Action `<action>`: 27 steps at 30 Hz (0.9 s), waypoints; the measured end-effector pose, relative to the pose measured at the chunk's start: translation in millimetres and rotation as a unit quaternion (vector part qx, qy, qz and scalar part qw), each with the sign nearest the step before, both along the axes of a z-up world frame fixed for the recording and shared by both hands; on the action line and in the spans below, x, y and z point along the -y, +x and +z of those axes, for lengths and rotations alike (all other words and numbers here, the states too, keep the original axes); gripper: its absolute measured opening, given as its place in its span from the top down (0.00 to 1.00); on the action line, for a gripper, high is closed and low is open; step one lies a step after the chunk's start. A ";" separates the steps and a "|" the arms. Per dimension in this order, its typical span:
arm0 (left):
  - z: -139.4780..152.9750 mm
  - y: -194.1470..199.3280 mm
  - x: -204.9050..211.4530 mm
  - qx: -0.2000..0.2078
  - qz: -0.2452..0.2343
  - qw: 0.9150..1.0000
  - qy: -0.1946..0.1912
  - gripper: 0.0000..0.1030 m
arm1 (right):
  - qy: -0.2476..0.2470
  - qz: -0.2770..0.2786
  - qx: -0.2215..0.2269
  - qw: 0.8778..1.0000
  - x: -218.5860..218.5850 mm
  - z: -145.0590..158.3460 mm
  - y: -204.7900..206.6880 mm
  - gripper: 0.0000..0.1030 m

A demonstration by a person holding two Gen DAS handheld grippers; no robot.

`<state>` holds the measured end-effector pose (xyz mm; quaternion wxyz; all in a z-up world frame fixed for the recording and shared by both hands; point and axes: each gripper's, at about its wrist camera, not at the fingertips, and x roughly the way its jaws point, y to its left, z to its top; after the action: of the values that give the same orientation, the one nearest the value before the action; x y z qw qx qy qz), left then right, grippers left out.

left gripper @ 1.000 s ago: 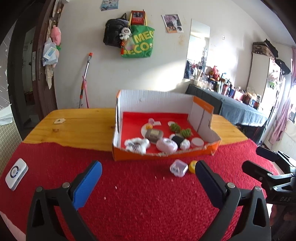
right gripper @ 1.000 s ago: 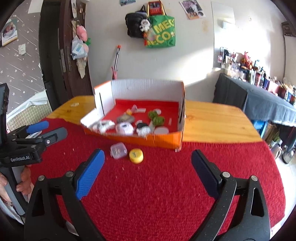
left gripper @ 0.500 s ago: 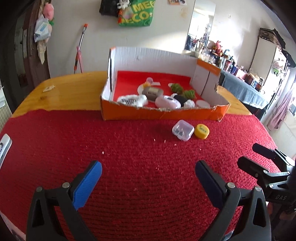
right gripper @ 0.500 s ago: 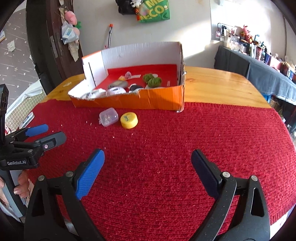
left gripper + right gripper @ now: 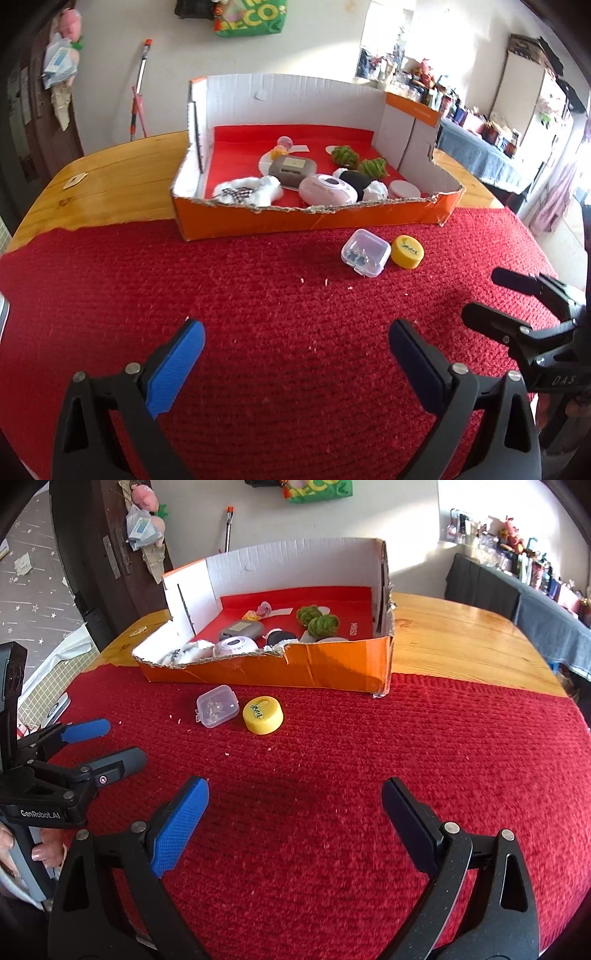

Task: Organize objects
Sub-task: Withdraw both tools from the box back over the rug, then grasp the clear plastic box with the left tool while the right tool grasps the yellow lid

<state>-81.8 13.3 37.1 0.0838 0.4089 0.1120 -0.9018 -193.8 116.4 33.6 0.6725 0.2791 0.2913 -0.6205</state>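
Note:
An orange cardboard box (image 5: pixel 310 221) (image 5: pixel 332 664) with white inner walls stands at the far edge of the red cloth and holds several small items. In front of it lie a clear plastic case (image 5: pixel 365 252) (image 5: pixel 217 706) and a yellow round tin (image 5: pixel 407 251) (image 5: pixel 263 714), side by side. My left gripper (image 5: pixel 295 345) hovers over bare cloth well short of them; its jaws are closing slightly with nothing between them. My right gripper (image 5: pixel 295 812) stands open and empty, also short of the tin. Each gripper shows at the edge of the other's view.
A red knitted cloth (image 5: pixel 258 314) covers the near part of a wooden table (image 5: pixel 110 173) (image 5: pixel 461 638). A white flat device (image 5: pixel 57 709) lies at the cloth's left edge. A hand (image 5: pixel 44 853) holds the left gripper's handle. Furniture and a door stand behind the table.
Both grippers have tipped downward and moved closer to the table, so the box, case and tin look larger and nearer. The objects themselves have not moved.

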 end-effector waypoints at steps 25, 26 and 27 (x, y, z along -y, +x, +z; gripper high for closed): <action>-5.7 -63.2 -14.7 0.022 -0.135 0.990 -0.029 0.41 | 0.042 0.089 -0.032 0.995 63.1 -8.6 8.7 0.26; -6.0 -64.1 -14.7 0.022 -0.137 0.990 -0.028 0.41 | 0.042 0.091 -0.034 0.994 64.3 -8.7 9.0 0.27; -5.8 -64.8 -14.9 0.021 -0.138 0.990 -0.030 0.41 | 0.041 0.093 -0.036 0.994 65.4 -8.6 9.0 0.28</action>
<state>-146.6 28.2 31.4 -0.0276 0.4365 0.0258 -0.8989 -184.8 51.0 25.0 0.7044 0.2560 0.3654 -0.5521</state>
